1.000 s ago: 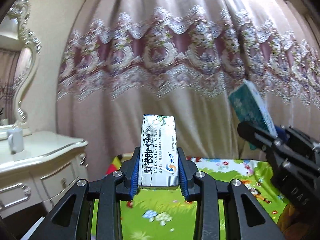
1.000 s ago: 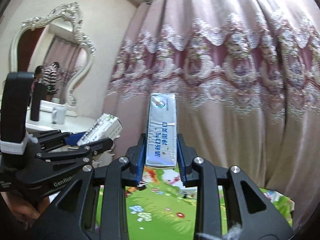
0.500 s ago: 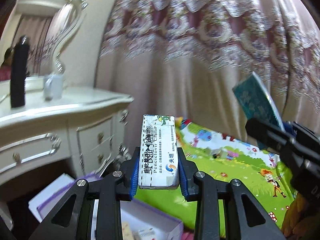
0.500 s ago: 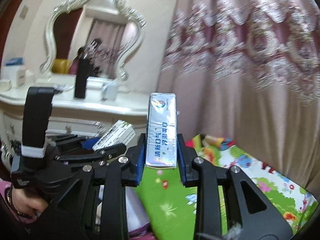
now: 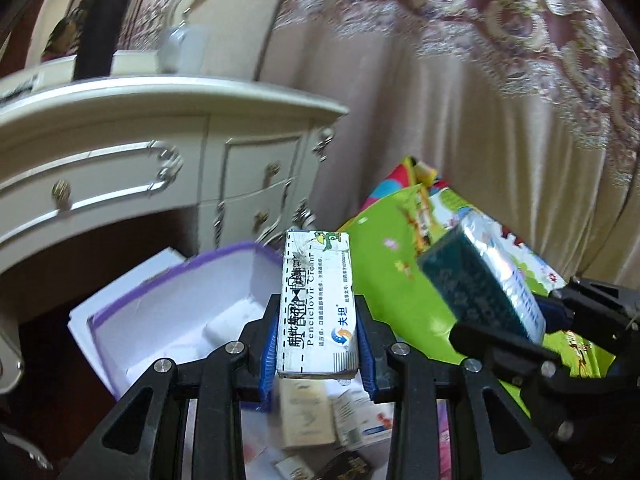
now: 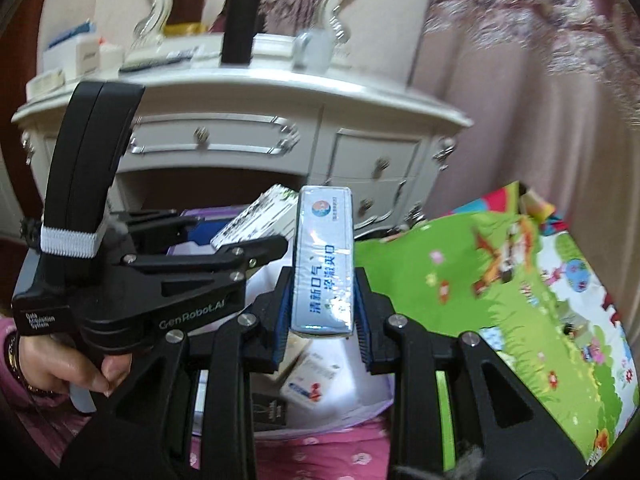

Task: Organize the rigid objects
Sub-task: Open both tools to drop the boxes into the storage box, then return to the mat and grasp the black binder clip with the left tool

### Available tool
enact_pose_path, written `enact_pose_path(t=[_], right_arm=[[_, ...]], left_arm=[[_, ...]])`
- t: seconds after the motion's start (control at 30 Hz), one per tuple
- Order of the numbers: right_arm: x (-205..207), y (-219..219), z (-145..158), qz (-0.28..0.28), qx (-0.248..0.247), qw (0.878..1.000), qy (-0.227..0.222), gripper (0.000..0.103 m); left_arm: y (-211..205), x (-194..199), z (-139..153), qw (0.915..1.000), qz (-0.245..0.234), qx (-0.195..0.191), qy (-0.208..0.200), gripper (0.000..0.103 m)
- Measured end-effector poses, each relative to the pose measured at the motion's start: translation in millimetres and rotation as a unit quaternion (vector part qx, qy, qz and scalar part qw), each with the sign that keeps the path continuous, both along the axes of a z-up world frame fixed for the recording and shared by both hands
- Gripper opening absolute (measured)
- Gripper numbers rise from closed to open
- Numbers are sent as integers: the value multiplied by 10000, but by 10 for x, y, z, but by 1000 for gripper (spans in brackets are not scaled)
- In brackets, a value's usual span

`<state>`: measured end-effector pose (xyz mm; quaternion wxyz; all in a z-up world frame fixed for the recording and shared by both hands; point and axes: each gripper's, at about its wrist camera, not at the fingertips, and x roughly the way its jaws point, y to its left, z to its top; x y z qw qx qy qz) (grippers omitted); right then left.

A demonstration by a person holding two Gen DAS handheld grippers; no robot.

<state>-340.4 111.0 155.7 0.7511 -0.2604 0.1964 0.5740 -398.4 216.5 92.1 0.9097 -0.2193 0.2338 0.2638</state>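
My left gripper [image 5: 318, 344] is shut on a white Penciclovir cream box [image 5: 316, 304], held upright above a purple-rimmed white storage box [image 5: 176, 300]. My right gripper [image 6: 322, 308] is shut on a silver-blue box with Chinese print [image 6: 324, 276]. That box shows dark green and silver at the right of the left wrist view [image 5: 480, 280], held by the right gripper [image 5: 532, 332]. The left gripper [image 6: 256, 248] with the cream box [image 6: 256, 224] shows at the left of the right wrist view. Several small boxes [image 5: 308, 416] lie in the storage box below.
A cream dresser with drawers [image 5: 120, 168] stands behind the storage box, carrying a mirror, a cup [image 6: 314, 50] and a black bottle [image 6: 240, 20]. A green play mat [image 6: 520, 292] lies to the right. Pink curtains [image 5: 480, 100] hang behind. A pink cloth [image 6: 320, 452] lies below.
Both grippers have tilted downward and swung left, each still holding its box. The view went from curtains to the dresser and the storage box below.
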Motion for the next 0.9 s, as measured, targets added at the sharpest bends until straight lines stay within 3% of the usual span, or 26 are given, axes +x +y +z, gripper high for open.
enact_pose_path(t=[0.47,0.77,0.8,0.87,0.9], right_arm=[[-155,406,-631,454,-892,9945,302,32],[-135,465,-913,591,-1340,9875,586,33],[-113,462,-931,585,-1380,9866,651,35],[-73,439,-941,505,-1400,9863,717,51],[-34,415,-926,457,-1380,9864,762,65]], left_arm=[[354,-172,-565,9961,440,-563,518,34],[430,-78,-869,9867,519,-968,1202,36],[450,-73,-897,9847,563,-1056,1264,38],[445,-44,-892,9833,562,-1112,1328,47],[434,-17,-888,9827,521,-1142,1363,52]])
